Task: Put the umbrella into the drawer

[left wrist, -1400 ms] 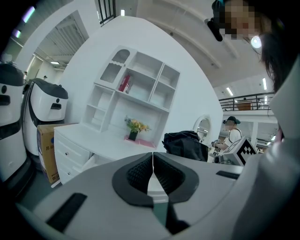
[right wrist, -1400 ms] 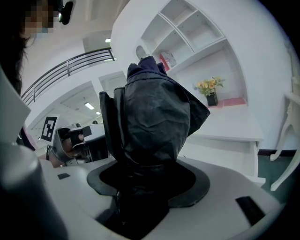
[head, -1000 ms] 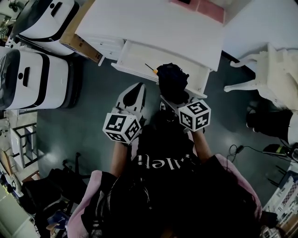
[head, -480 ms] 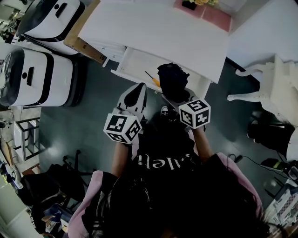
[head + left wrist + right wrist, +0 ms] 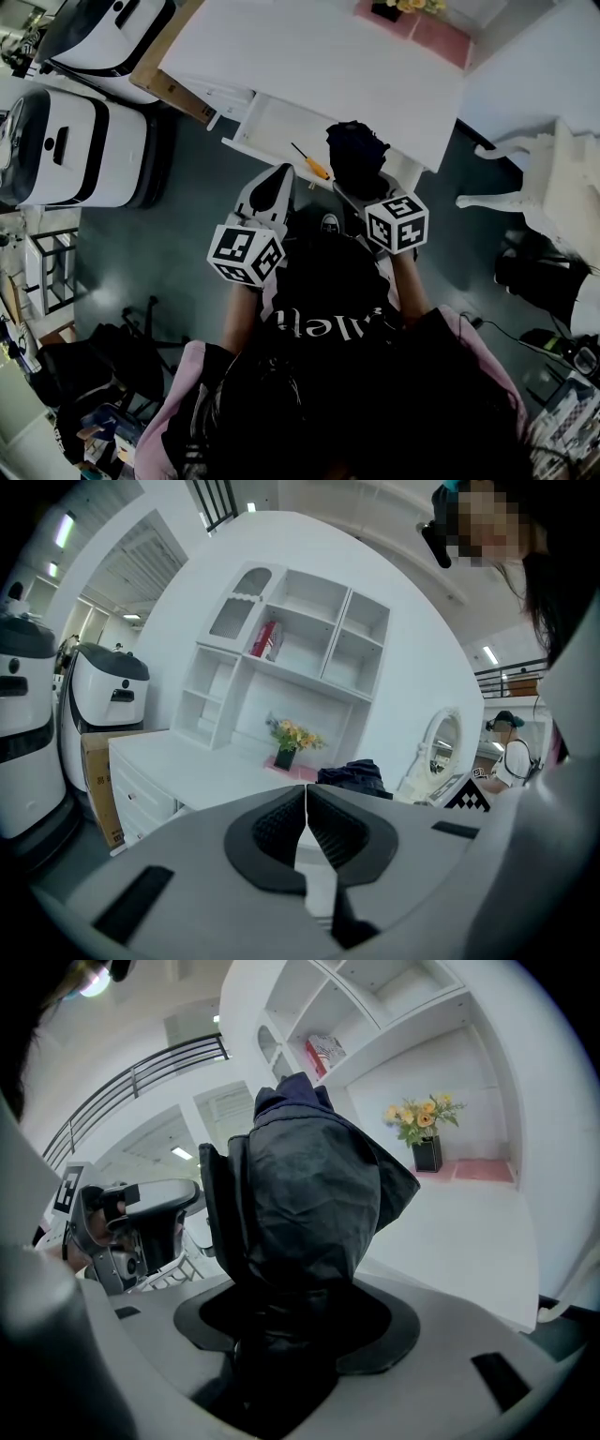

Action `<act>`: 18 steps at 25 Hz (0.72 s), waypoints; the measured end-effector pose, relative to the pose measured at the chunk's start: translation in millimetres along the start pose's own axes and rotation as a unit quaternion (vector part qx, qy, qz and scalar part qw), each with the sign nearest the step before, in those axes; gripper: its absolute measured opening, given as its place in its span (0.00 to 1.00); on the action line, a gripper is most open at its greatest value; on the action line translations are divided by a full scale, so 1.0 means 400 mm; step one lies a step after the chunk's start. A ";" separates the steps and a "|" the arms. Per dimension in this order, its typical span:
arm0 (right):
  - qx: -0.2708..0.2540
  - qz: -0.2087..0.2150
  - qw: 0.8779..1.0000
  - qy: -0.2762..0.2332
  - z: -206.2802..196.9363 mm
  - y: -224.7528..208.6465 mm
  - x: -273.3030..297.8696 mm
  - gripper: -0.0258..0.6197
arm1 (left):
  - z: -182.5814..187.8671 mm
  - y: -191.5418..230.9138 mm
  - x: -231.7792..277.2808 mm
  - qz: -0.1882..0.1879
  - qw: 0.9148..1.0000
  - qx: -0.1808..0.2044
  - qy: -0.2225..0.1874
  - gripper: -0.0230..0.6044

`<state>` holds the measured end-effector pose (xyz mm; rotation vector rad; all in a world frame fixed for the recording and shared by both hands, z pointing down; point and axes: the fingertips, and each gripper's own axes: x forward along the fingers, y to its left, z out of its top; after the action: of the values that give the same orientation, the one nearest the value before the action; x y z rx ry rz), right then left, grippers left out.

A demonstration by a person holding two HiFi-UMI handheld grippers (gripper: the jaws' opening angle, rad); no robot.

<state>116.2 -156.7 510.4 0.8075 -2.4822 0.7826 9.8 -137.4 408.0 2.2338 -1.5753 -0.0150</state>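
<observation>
The drawer (image 5: 267,127) lay open just ahead of the right gripper (image 5: 291,1335), which squeezed a black umbrella (image 5: 305,1194). The left gripper (image 5: 306,832) was pinched together, empty.

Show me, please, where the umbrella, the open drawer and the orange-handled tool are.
umbrella (image 5: 300,1194): right gripper view, on its folded black canopy.
drawer (image 5: 274,125): head view, on its bare white floor.
orange-handled tool (image 5: 320,172): head view, on its orange handle.

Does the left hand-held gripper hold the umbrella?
No: the left hand-held gripper has its jaws shut together on nothing, while the dark umbrella is clamped in the right hand-held gripper.
</observation>
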 end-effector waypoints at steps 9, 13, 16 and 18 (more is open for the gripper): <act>-0.029 -0.033 0.998 0.036 -0.005 -0.045 0.053 0.48 | 0.030 0.040 0.042 -0.023 1.000 0.000 -0.001 0.06; -0.048 -0.043 0.995 0.071 -0.017 -0.079 0.088 0.48 | 0.051 0.055 0.074 -0.037 0.999 -0.002 -0.002 0.06; -0.073 -0.048 0.991 0.102 -0.023 -0.107 0.121 0.48 | 0.058 0.072 0.090 -0.047 0.999 -0.001 0.002 0.06; -0.101 -0.049 0.985 0.130 -0.029 -0.123 0.148 0.48 | 0.064 0.088 0.099 -0.049 0.999 -0.001 0.005 0.06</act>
<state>105.6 -206.4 569.3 0.7003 -2.2266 0.5518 -13.6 -191.3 405.0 2.3030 -1.4587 -0.0331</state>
